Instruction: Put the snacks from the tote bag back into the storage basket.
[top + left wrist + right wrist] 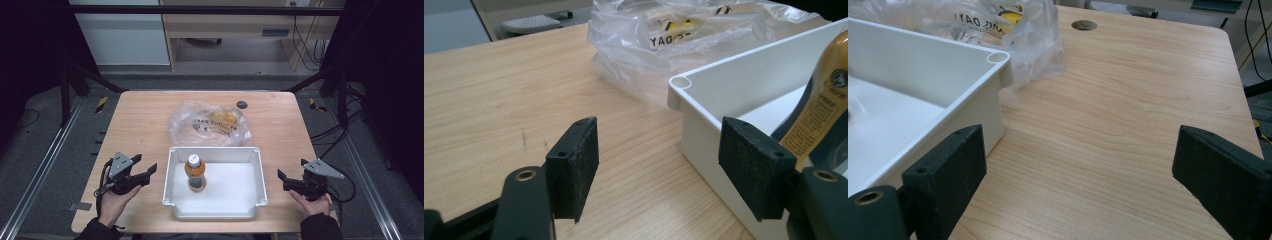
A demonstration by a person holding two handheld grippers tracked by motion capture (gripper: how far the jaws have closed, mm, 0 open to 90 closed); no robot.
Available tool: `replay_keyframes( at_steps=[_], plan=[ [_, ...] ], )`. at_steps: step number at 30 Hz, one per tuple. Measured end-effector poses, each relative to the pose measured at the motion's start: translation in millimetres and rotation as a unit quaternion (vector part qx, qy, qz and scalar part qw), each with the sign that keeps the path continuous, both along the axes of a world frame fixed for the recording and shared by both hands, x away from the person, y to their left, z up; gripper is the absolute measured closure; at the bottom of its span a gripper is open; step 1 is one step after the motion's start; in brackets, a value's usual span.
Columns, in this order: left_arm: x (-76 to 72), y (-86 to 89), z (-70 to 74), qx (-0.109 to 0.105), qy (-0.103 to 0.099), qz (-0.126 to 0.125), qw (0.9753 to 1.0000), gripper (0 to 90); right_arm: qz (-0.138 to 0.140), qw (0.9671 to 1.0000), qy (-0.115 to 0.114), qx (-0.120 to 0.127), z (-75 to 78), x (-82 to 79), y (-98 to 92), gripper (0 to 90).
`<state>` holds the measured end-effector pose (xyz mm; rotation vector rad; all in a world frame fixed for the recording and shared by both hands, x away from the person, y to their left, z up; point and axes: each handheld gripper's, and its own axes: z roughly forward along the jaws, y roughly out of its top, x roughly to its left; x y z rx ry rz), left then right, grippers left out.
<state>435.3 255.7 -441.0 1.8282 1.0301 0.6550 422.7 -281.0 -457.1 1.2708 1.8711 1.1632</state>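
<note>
A white tray (250,165) sits at the table's near middle, and an orange bottle (195,173) with a white cap stands upright in its left half. Behind the tray lies a clear plastic bag (209,123) with yellow and black print. My left gripper (148,173) rests open on the table just left of the tray, held by a hand. My right gripper (281,178) is open too, just right of the tray. In the left gripper view the tray's corner (680,83), the bottle's label (819,115) and the bag (659,35) lie ahead. The right gripper view has the tray wall (938,75) at its left.
A round cable hole (242,104) is set in the wooden table (140,125) near its far edge. Metal frame rails run along both sides of the table, and cables lie on the floor at the right.
</note>
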Motion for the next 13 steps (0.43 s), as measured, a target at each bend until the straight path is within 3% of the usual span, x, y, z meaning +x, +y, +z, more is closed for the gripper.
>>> replay_keyframes(
  at_steps=[13],
  plan=[
    [11.2, 13.0, -12.9, 0.007, 0.022, 0.020, 0.9995, 29.6, -0.002, 0.9999, 0.005, -0.011, -1.6, 0.9, 0.9, 7.3]
  ],
)
